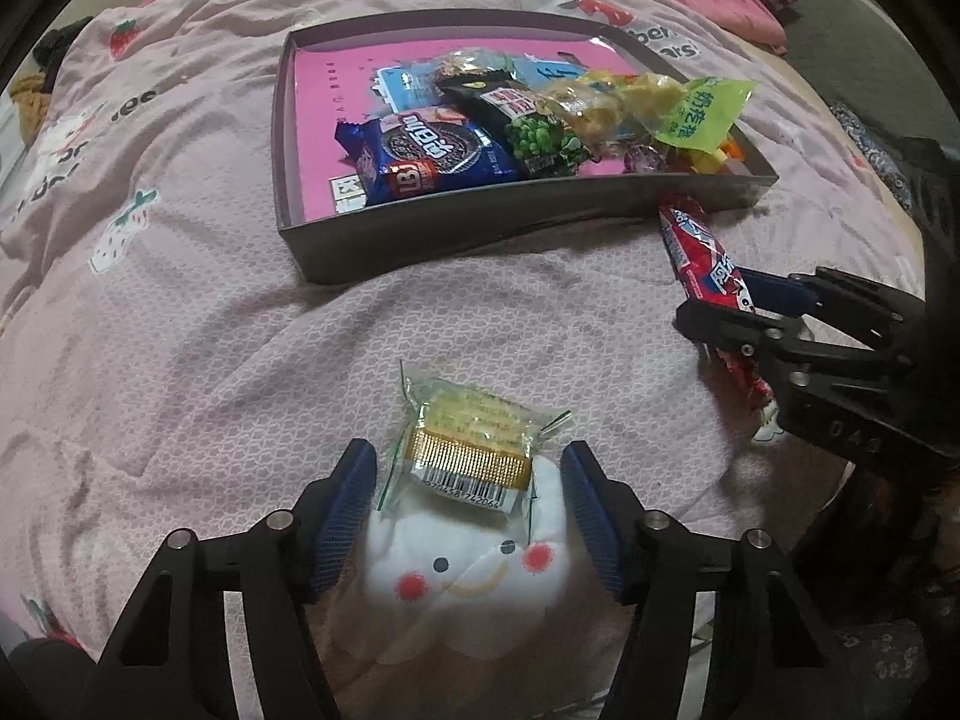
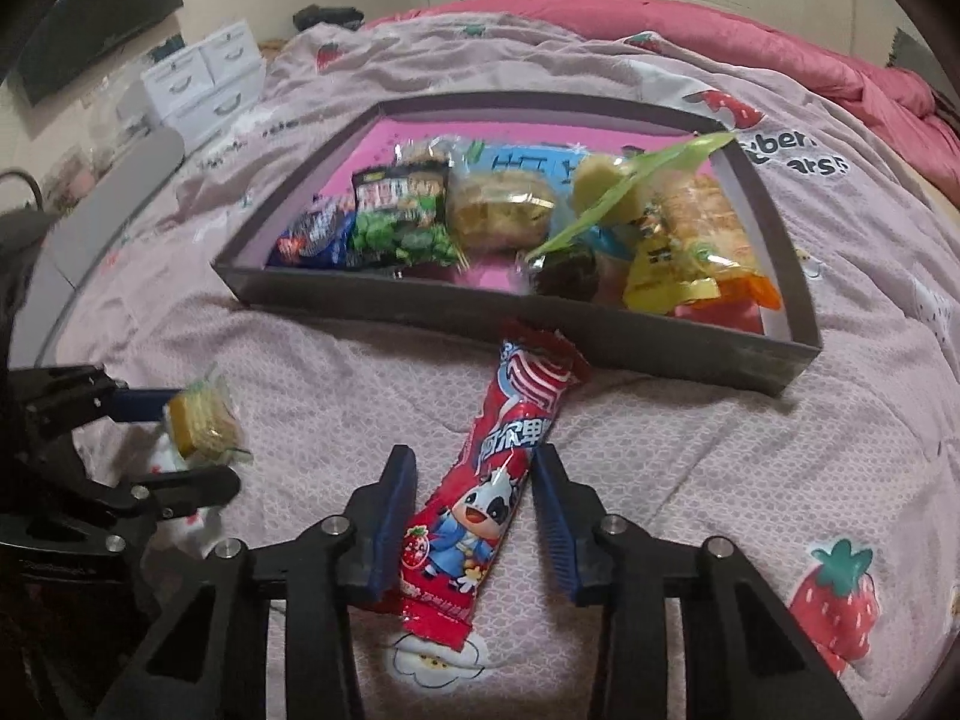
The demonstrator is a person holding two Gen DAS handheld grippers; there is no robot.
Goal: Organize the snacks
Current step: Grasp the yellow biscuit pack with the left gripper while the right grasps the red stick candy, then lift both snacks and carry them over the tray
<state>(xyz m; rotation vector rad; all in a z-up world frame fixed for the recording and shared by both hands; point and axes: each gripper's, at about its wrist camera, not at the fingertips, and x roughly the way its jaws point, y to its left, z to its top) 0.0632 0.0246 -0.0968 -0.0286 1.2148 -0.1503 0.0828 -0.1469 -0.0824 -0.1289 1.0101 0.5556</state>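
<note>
A clear-wrapped cracker packet (image 1: 465,438) with a gold band and barcode lies on the pink bedspread. My left gripper (image 1: 468,456) stands astride it, a blue pad on each side with a small gap, so it is open. A long red candy packet (image 2: 480,504) with a cartoon cow lies in front of the dark box (image 2: 420,312). My right gripper (image 2: 471,459) straddles its lower half, pads close beside it, and the packet lies flat and unsqueezed. The left wrist view shows the right gripper (image 1: 717,297) around the red packet (image 1: 690,240), right of the box (image 1: 456,240).
The shallow dark box with a pink floor holds several snacks: a blue cookie pack (image 1: 420,159), a green pea bag (image 1: 540,144) and a green-topped bag (image 1: 690,108). A pink quilt (image 2: 720,30) is bunched at the back. White drawers (image 2: 198,84) stand beyond the bed's left.
</note>
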